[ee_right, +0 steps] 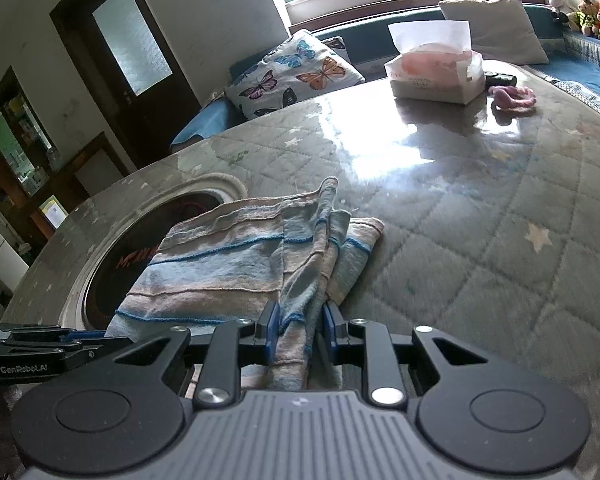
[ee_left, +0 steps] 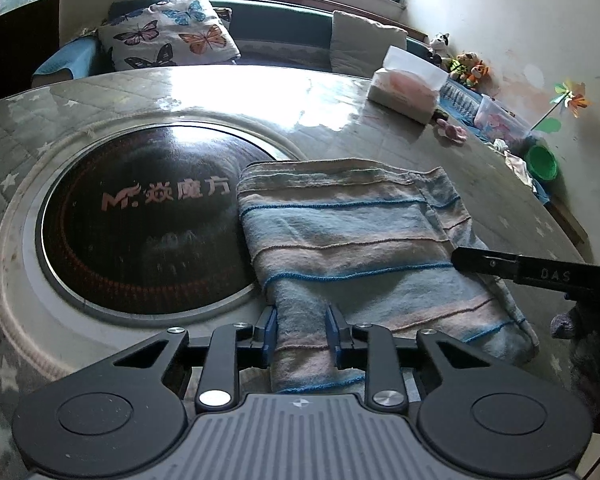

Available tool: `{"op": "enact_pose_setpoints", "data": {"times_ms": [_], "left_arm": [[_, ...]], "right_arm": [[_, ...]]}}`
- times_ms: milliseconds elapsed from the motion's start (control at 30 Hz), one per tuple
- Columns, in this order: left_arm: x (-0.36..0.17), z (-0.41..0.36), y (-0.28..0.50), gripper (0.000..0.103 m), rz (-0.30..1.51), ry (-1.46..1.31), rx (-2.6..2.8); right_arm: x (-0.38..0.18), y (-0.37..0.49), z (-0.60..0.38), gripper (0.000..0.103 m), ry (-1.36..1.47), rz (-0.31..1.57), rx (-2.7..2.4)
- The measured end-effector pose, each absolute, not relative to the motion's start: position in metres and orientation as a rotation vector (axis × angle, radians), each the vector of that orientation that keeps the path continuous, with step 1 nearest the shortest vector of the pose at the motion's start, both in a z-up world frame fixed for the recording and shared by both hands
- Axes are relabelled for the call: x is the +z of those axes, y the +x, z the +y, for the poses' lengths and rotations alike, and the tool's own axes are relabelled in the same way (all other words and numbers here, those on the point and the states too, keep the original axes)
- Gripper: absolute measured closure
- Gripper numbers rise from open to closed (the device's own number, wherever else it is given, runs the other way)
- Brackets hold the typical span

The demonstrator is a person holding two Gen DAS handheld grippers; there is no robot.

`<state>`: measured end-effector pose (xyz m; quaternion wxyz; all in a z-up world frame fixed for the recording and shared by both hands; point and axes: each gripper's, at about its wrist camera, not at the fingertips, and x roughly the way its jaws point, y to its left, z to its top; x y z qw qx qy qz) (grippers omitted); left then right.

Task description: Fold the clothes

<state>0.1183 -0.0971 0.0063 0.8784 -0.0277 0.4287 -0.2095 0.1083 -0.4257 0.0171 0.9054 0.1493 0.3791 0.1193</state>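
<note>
A striped blue and pink cloth (ee_left: 352, 232) lies folded on the round table, partly over the dark glass hotplate (ee_left: 140, 220). My left gripper (ee_left: 302, 334) is shut on the cloth's near left edge. My right gripper (ee_right: 300, 330) is shut on the bunched near right edge of the cloth (ee_right: 228, 264). The right gripper's finger shows in the left wrist view (ee_left: 512, 266) at the cloth's right side. The left gripper shows at the left edge of the right wrist view (ee_right: 40, 344).
The quilted table cover (ee_right: 480, 240) shines under a window. A tissue box (ee_right: 436, 68) and a pink item (ee_right: 514, 98) sit at the far side. A butterfly pillow (ee_left: 168, 36) lies on the bench behind. Toys, a green bowl (ee_left: 542, 162) and a pinwheel stand at the right.
</note>
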Motion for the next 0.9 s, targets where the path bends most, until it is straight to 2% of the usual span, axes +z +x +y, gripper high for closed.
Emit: {"op": "enact_pose_setpoints", "data": {"times_ms": [167, 333, 467, 600, 867, 900], "left_arm": [[0.006, -0.098, 0.098, 0.075, 0.901, -0.063, -0.473], [0.012, -0.099, 0.088, 0.074, 0.886, -0.046, -0.481], [0.022, -0.098, 0.091, 0.063, 0.853, -0.051, -0.470], [0.027, -0.102, 0.099, 0.059, 0.837, -0.058, -0.460], [0.019, -0.115, 0.120, 0.059, 0.856, -0.020, -0.452], [0.017, -0.115, 0.122, 0.059, 0.860, -0.015, -0.451]], "right_arm": [[0.020, 0.085, -0.430, 0.081, 0.301, 0.785, 0.233], [0.031, 0.073, -0.435, 0.076, 0.269, 0.766, 0.206], [0.050, 0.073, -0.438, 0.076, 0.254, 0.696, 0.182], [0.060, 0.086, -0.430, 0.076, 0.236, 0.665, 0.214], [0.040, 0.117, -0.412, 0.076, 0.206, 0.706, 0.217], [0.035, 0.120, -0.413, 0.080, 0.204, 0.717, 0.208]]}}
